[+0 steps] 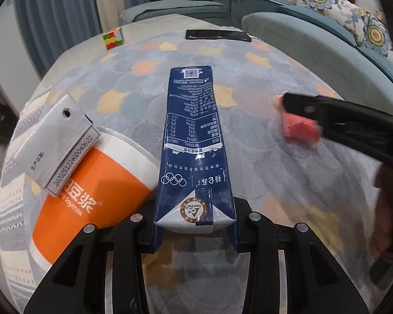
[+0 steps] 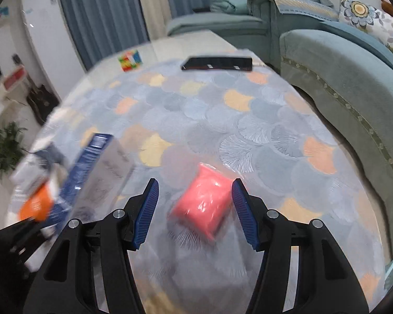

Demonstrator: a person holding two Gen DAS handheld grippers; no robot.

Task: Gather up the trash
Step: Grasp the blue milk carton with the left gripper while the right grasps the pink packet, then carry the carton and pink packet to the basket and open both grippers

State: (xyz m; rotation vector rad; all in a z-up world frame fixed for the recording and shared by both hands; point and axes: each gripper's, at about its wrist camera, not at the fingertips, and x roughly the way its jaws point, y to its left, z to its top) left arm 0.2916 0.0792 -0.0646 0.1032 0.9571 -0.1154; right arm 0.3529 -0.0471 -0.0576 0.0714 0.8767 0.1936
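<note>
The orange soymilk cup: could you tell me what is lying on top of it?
A grey carton lies across the orange soymilk cup's mouth, hiding most of the opening; the cup's inside cannot be seen.

This is a home living room. A teal sofa (image 2: 340, 78) with flowered cushions (image 2: 364, 15) curves around the low worktop (image 2: 222, 120), which wears a scallop-patterned cloth. Behind the sofa hang blue curtains (image 2: 97, 13); left of them stands a white appliance (image 2: 47, 39), with a potted plant (image 2: 6, 146) nearby.
</note>
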